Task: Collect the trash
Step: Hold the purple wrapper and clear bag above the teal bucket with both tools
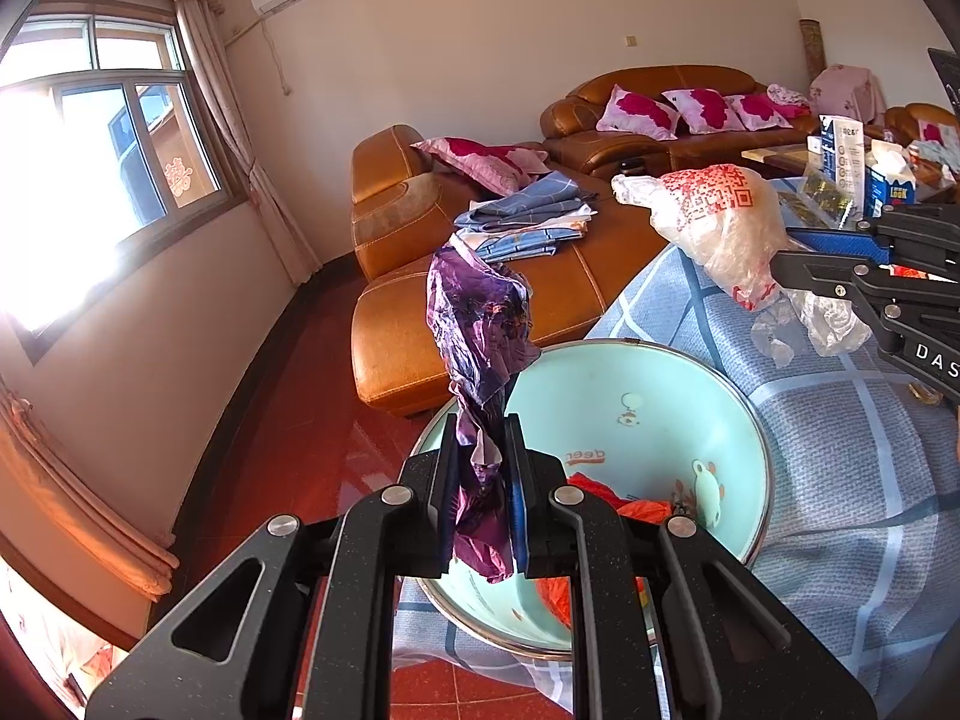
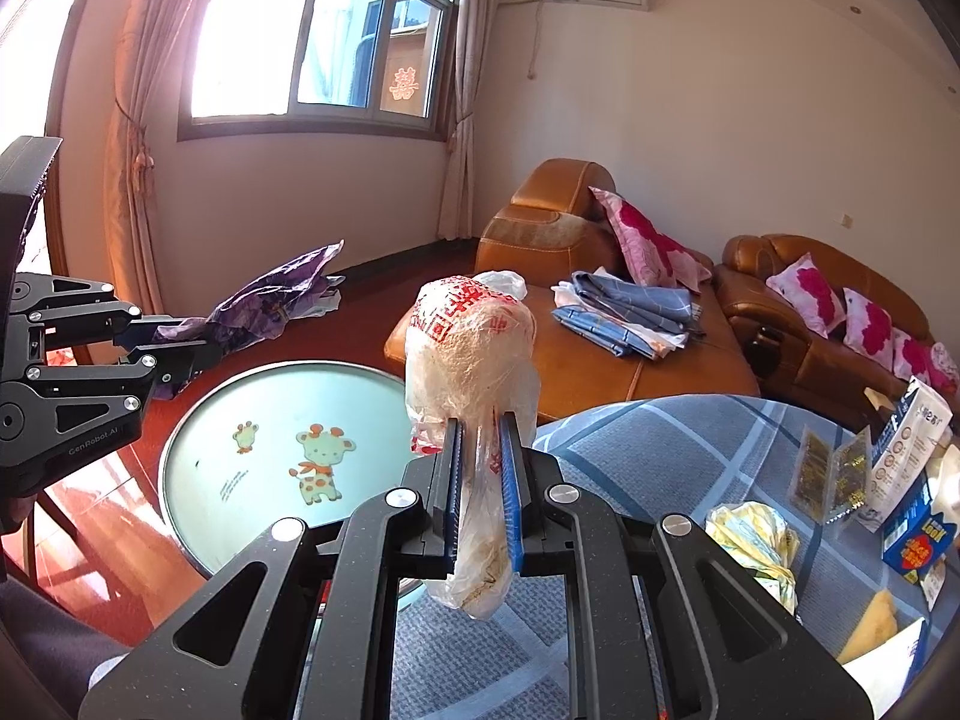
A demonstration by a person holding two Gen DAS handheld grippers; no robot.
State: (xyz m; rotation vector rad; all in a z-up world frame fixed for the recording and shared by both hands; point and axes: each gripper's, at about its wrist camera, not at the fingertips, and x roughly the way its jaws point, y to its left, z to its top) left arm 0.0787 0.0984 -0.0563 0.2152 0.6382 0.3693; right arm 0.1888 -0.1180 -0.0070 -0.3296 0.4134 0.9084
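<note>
My left gripper (image 1: 480,426) is shut on a crumpled purple wrapper (image 1: 480,324) and holds it above the near rim of a pale green basin (image 1: 636,396) with cartoon animals inside. Red trash (image 1: 624,501) lies in the basin. My right gripper (image 2: 480,420) is shut on a clear plastic bag with red print (image 2: 471,342), held up beside the basin (image 2: 270,420). In the left wrist view the right gripper (image 1: 786,252) and its bag (image 1: 720,222) are at the right. In the right wrist view the left gripper (image 2: 180,342) and wrapper (image 2: 270,300) are at the left.
The basin sits at the edge of a surface covered by a blue checked cloth (image 2: 660,438). On it lie a yellow crumpled wrapper (image 2: 756,540), clear packets (image 2: 834,474) and small boxes (image 2: 918,540). Orange leather sofas (image 2: 600,324) with folded cloths and pink pillows stand behind. Red tile floor lies left.
</note>
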